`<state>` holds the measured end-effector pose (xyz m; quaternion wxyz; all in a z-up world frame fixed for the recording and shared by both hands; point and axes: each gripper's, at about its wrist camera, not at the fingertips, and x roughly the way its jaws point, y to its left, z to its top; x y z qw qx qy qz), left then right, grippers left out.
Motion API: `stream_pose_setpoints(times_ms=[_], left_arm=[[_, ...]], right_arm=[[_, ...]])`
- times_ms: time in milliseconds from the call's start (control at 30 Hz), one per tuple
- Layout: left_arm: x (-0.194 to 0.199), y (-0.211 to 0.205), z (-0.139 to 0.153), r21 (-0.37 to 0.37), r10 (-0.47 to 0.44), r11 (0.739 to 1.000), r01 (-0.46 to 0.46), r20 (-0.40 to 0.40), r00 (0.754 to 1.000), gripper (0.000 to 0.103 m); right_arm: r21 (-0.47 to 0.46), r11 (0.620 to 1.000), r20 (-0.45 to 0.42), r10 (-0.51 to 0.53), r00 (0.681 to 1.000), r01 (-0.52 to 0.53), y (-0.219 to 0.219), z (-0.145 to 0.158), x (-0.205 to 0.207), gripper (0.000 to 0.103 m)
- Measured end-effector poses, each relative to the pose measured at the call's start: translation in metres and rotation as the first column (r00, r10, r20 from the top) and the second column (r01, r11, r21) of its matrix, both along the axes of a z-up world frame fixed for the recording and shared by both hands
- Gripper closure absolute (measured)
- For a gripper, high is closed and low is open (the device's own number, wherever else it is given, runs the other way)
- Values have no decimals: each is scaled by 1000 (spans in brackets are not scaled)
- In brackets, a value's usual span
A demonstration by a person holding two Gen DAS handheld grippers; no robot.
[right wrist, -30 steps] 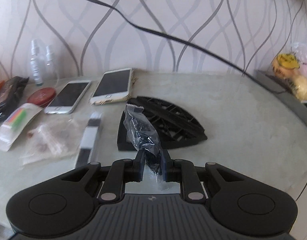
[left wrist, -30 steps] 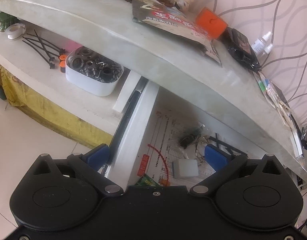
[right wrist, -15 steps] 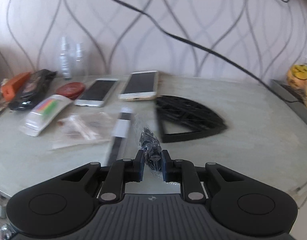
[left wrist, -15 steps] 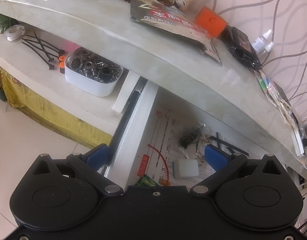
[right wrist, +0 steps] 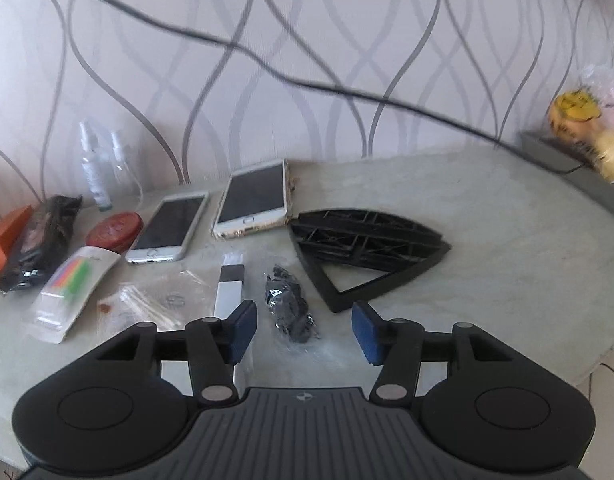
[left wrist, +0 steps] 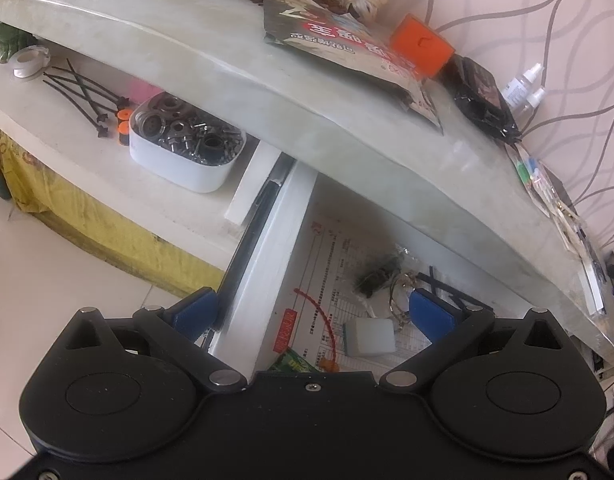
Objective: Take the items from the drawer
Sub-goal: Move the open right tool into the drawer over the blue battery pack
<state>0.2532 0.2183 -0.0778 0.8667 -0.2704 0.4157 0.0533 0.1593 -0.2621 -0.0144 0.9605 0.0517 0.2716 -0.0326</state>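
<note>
In the right wrist view a clear bag of small black parts [right wrist: 289, 308] lies on the marble tabletop [right wrist: 487, 240]. My right gripper [right wrist: 303, 330] hovers over it with its jaws opening; the bag sits between the blue pads [right wrist: 243, 330] and neither pad presses on it. In the left wrist view the white drawer [left wrist: 267, 256] stands pulled out under the tabletop. On its paper lining lie a dark bagged item [left wrist: 377, 274], a metal ring [left wrist: 401, 300], a white block [left wrist: 371, 336] and a green packet [left wrist: 293, 362]. My left gripper [left wrist: 313, 308] is open above the drawer's left wall, holding nothing.
On the tabletop lie two phones [right wrist: 253, 200], a black fan-shaped frame [right wrist: 363, 248], a black-and-white stick [right wrist: 229, 292], sachets [right wrist: 73, 284], a red tin [right wrist: 115, 230] and spray bottles [right wrist: 95, 164]. A white tub of metal washers [left wrist: 187, 144] and cable ties [left wrist: 83, 96] sit on the lower shelf.
The right gripper's jaws have spread and let go of the black parts bag, which now lies on the tabletop. The right view shifted. The left gripper has stayed still.
</note>
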Motion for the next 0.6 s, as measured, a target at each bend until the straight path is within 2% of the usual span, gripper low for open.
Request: stream_pose_setpoints(times_ms=[100,133,200,300,433,533,600], left_arm=[[0,0,-1,0,-1,1000,1,0,1000,0],[0,0,0,1,0,1000,0,0,1000,0],[1,-1,0,5,1,1000,-1,-2,1000,0],[1,-2,0,12,1,1000,-1,-5,1000,0],[-2,1,-1,1,10,1000,-10,0,1000,0],[-5,3,-1,-12,14,1000,-14,6,1000,0],[-5,4,-2,-18,13,1000,-13,12,1000,0]], right_arm=[[40,993,-8,108,994,-108,-1,9,-36,47],[41,985,-38,172,984,-170,4,10,-49,47],[24,957,-116,290,950,-289,18,9,-74,48],[-37,916,-289,374,882,-400,49,-8,-98,48],[-8,897,-481,384,788,-442,74,-41,-99,49],[12,894,-567,375,734,-447,84,-64,-91,49],[20,893,-593,373,714,-449,89,-73,-87,49]])
